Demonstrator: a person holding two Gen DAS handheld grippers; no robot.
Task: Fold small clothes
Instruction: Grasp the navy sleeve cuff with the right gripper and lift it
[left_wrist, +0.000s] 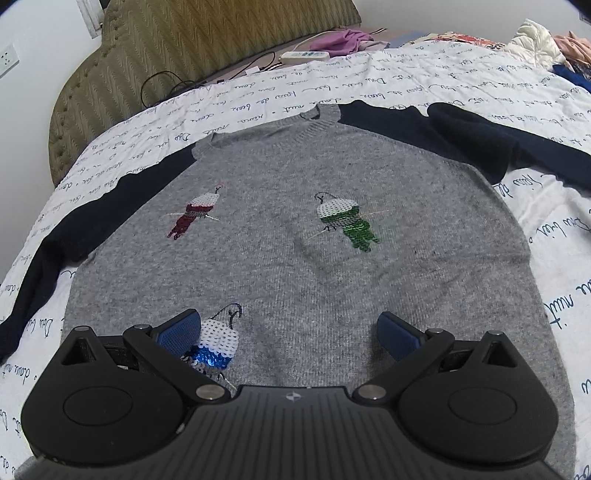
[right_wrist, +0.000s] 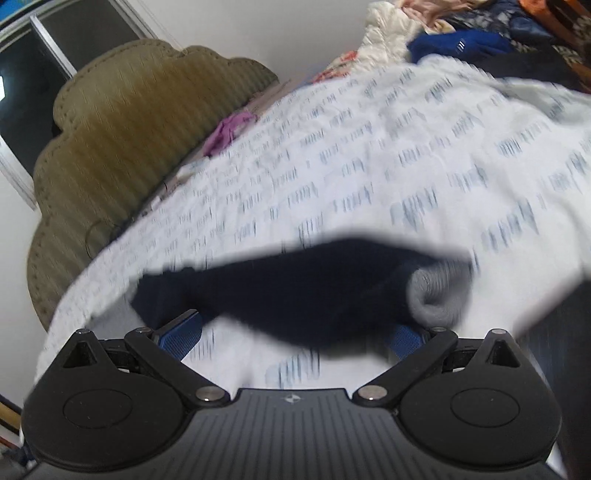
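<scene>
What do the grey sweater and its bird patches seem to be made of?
The sweater looks like soft, matte knitted yarn, perhaps wool: fine ribbing shows at its collar. The bird patches seem to be glossy sequins, with overlapping shiny scales.

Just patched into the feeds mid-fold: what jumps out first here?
A grey sweater with navy sleeves lies flat on the script-printed bedspread, three sequinned birds on its front. The open left gripper hovers over its lower part, by the blue bird. The right view is blurred: a navy sleeve lies across the open right gripper.
</scene>
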